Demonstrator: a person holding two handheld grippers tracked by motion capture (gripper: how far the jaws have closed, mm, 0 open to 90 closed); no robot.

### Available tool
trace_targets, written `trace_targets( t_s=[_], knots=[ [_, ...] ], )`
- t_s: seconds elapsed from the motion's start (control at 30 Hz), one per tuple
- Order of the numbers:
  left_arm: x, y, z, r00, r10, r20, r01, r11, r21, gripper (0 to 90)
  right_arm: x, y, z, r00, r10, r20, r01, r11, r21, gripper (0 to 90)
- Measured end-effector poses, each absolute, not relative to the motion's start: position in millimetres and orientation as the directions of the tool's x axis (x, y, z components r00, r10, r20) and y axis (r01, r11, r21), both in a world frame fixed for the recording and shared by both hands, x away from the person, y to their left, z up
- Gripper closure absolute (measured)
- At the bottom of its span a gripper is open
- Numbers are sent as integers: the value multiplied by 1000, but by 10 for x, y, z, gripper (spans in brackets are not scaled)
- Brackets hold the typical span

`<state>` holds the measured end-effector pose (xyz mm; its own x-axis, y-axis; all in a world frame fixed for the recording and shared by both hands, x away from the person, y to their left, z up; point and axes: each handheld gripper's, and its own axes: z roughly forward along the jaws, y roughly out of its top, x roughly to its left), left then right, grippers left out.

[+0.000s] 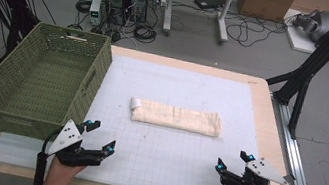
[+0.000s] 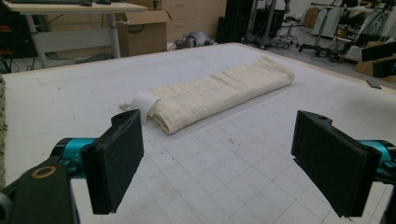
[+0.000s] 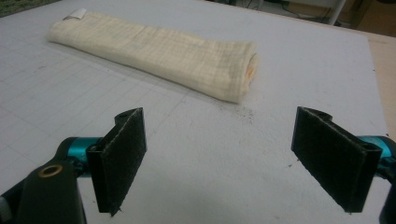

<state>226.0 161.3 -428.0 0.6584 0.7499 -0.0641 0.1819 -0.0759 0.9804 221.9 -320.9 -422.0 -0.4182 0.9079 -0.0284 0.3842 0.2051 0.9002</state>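
A rolled cloth [image 1: 176, 117] lies mid-worktop on the grid mat [image 1: 165, 163]. The left gripper [image 1: 100, 137] (jaws spread, holding nothing) sits at its 7 o'clock, the right gripper [image 1: 234, 161], likewise released, at 5. A basket [image 1: 74, 103] stands at 9.

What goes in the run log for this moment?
left gripper: open, empty | right gripper: open, empty | folded cream cloth: flat mid-mat, untouched | green woven basket: left, empty
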Motion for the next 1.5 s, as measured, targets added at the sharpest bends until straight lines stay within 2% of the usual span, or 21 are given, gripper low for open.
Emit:
trace_targets(
  t_s=[0.73,0.97,1.5],
  knots=[
    [2280,1544,-4267,671,738,-74,190,-75,979,167,2126,-3286,-4189,-414,910,-24,377,196,905,167],
    [2293,1585,-4259,669,739,-80,191,-67,979,191,2158,-3262,-4209,-426,905,-24,380,202,903,167],
    [2487,1630,-3857,714,690,-118,203,-43,978,175,2162,-3238,-4209,-422,906,-23,377,199,904,168]
  ],
)
